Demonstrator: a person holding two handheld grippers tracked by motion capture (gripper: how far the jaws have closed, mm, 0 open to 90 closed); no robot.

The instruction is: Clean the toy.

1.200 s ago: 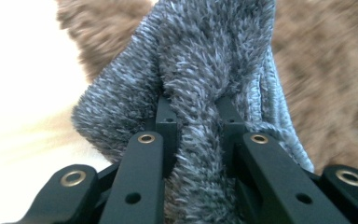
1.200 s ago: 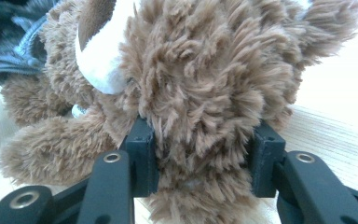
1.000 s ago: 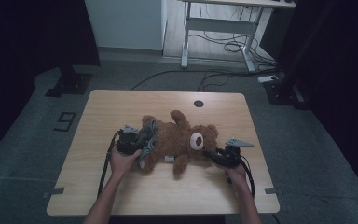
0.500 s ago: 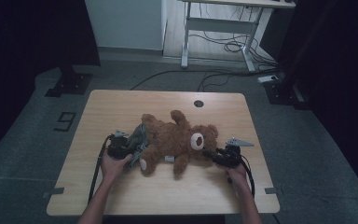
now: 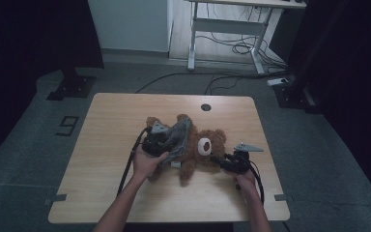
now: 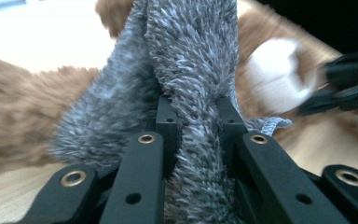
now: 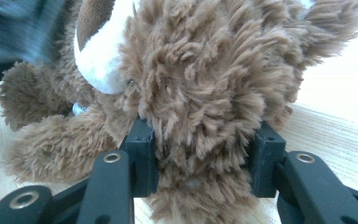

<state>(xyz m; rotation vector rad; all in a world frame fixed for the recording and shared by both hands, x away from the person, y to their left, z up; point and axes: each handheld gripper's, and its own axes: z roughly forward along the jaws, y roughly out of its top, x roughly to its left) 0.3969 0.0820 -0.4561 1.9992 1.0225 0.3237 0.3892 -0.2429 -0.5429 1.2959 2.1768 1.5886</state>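
A brown teddy bear (image 5: 200, 153) lies on its back on the wooden table (image 5: 121, 113), its white muzzle (image 5: 206, 146) facing up. My left gripper (image 5: 170, 145) is shut on a fold of grey fuzzy cloth (image 5: 179, 133) raised over the bear's body. In the left gripper view the cloth (image 6: 191, 70) is pinched between the pads of the left gripper (image 6: 196, 112), with the bear (image 6: 18, 116) behind. My right gripper (image 5: 218, 158) is shut on the bear's head; the right gripper view shows brown fur (image 7: 205, 70) squeezed between the jaws of the right gripper (image 7: 203, 140).
A round cable hole (image 5: 206, 107) sits near the table's far edge. Beyond the table stand a white desk frame (image 5: 227, 29) and loose cables (image 5: 232, 48) on the floor. Bare tabletop lies to the left and in front of the bear.
My left hand has moved right and up, drawing the grey cloth across the bear's body toward its head. The right hand and the bear's head stayed in place.
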